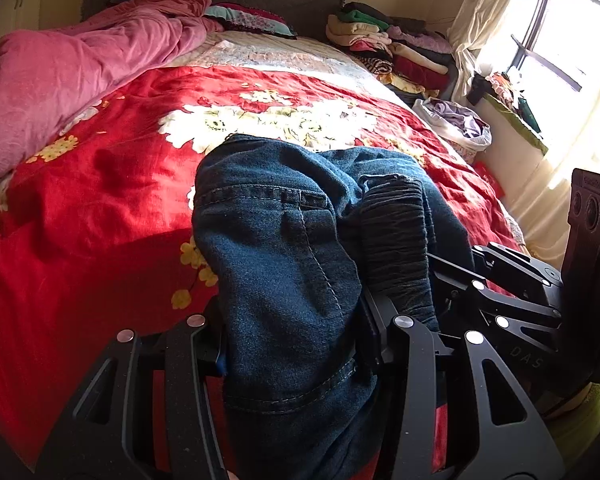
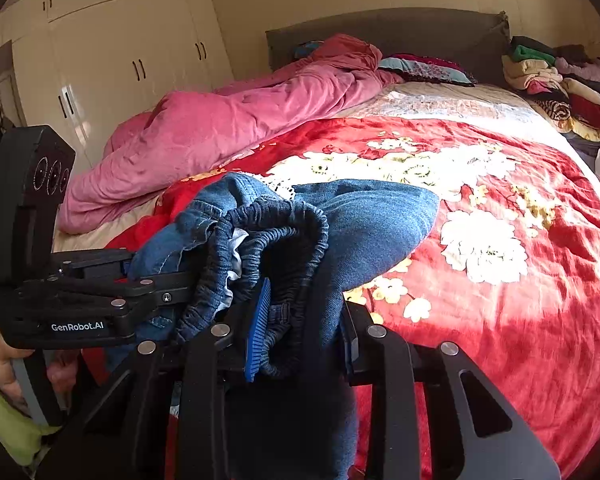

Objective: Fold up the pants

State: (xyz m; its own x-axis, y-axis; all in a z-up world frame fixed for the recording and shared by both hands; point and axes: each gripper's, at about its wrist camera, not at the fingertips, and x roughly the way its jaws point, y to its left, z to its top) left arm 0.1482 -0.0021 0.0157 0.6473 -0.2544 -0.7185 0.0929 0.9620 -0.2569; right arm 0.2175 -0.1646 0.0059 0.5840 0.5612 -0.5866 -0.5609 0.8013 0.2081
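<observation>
A: Where are the pants (image 1: pixel 300 248) right now?

B: Bunched up near the foot edge of the bed (image 1: pixel 100 208), over the red floral blanket (image 2: pixel 500 280), and pinched by both tools. The left gripper (image 1: pixel 296 344) has its pads pressed on a thick wad of denim; the right gripper (image 2: pixel 300 332) is clamped on the elastic waistband (image 2: pixel 268 216) end.

A: So how far along is the folding?

B: Barely begun, I'd say. No neat fold shows — the fabric is a crumpled heap with the waistband gathered in loops. It looks like the pick-up stage: the pants need shaking out and laying flat on the blanket, then the legs brought together and folded over.

A: Does one camera tell you more than the other?

B: Yes. The right wrist view shows the ribbed waistband and a blue pad (image 2: pixel 258 340) on one finger, plus the person's hand (image 2: pixel 4 364) on the left tool's handle and white wardrobes (image 2: pixel 112 64) beyond the bed's far side. The left wrist view shows the seams and a pocket edge instead, with the window (image 1: pixel 560 40) and the stacked clothes (image 1: pixel 396 44) at the head corner — only partly seen from the right.
</observation>
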